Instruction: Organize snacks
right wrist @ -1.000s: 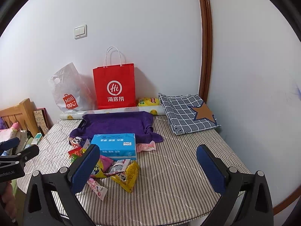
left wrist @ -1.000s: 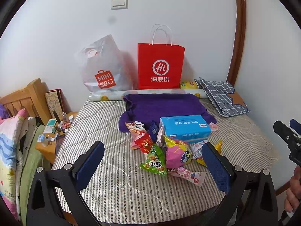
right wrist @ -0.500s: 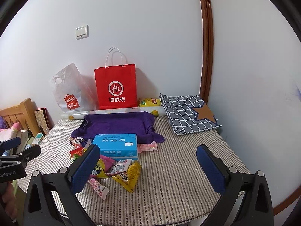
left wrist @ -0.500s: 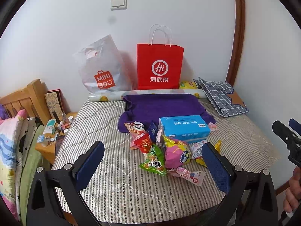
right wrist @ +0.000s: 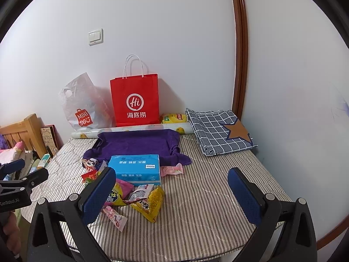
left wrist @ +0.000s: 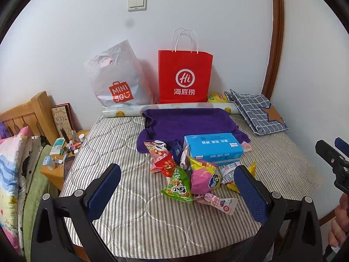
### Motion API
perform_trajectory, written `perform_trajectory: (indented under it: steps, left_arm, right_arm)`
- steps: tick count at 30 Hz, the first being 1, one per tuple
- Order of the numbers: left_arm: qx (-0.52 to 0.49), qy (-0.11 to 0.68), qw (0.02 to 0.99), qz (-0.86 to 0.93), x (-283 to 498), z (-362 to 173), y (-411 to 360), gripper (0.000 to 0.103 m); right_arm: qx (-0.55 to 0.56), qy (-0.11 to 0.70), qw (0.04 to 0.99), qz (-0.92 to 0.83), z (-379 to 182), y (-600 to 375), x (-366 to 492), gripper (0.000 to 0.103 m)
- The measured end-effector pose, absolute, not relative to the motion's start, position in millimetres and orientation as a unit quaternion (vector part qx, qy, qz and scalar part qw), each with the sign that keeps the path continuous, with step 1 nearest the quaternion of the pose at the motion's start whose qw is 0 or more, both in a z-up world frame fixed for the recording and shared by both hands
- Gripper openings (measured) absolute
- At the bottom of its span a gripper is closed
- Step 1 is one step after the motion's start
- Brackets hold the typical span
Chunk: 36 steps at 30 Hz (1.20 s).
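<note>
Several snack packets (left wrist: 187, 174) lie heaped on the striped mattress (left wrist: 122, 144), ahead of and between the left gripper (left wrist: 177, 191)'s wide-spread fingers.

Touching the heap's far side sits a blue tissue pack (left wrist: 212, 149), on the edge of a purple towel (left wrist: 187, 121); a red paper bag (left wrist: 185, 76) and a white Miniso bag (left wrist: 117, 80) stand against the wall beyond. The right gripper (right wrist: 172, 193) hangs wide apart too, holding nothing, the heap by its left finger (right wrist: 99, 193) and bare mattress ahead.
</note>
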State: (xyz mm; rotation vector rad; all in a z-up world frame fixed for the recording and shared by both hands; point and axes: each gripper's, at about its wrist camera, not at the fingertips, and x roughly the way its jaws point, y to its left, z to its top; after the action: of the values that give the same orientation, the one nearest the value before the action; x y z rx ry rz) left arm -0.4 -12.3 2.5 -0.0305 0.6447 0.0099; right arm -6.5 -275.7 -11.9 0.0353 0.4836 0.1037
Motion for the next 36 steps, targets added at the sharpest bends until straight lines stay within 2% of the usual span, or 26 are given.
perform_trajectory:
  steps: [36]
  left_arm:
    - [-0.004,0.324,0.946,0.006,5.5,-10.8,-19.0,0.103]
  right_arm:
    - [0.010,0.249,0.967,0.055,-26.4,-269.0,1.9,0.103]
